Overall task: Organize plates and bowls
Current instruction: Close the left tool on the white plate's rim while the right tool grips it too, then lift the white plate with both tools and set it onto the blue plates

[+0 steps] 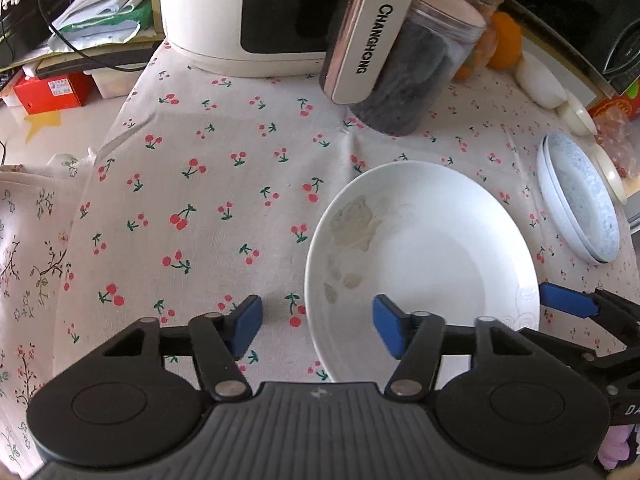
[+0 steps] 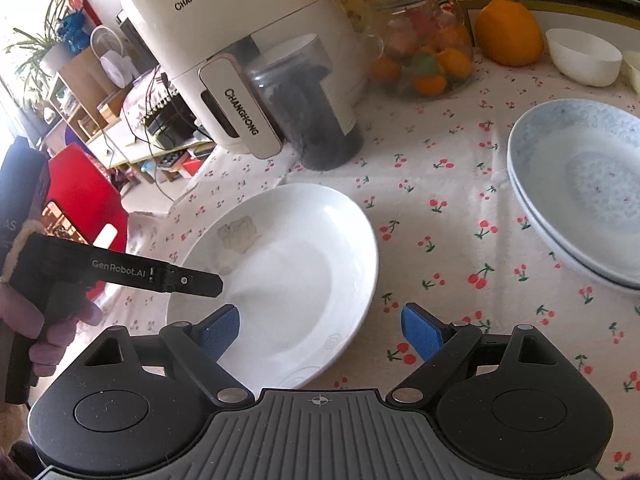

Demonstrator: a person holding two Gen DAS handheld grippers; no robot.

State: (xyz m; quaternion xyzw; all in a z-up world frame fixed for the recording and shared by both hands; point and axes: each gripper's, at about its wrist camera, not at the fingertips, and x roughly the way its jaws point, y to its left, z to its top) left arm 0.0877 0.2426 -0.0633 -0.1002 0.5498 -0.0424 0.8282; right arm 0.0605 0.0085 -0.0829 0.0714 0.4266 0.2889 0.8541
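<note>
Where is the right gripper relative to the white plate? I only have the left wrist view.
Observer: The right gripper is open and sits astride the white plate's near rim, with one of its fingers over the plate and the other over the tablecloth.
Operator: That white shape at the back right looks warped in my view. Is it a bowl, and is it upright?
Observer: Yes, it is a small white bowl, standing upright with its mouth up, next to an orange.
</note>
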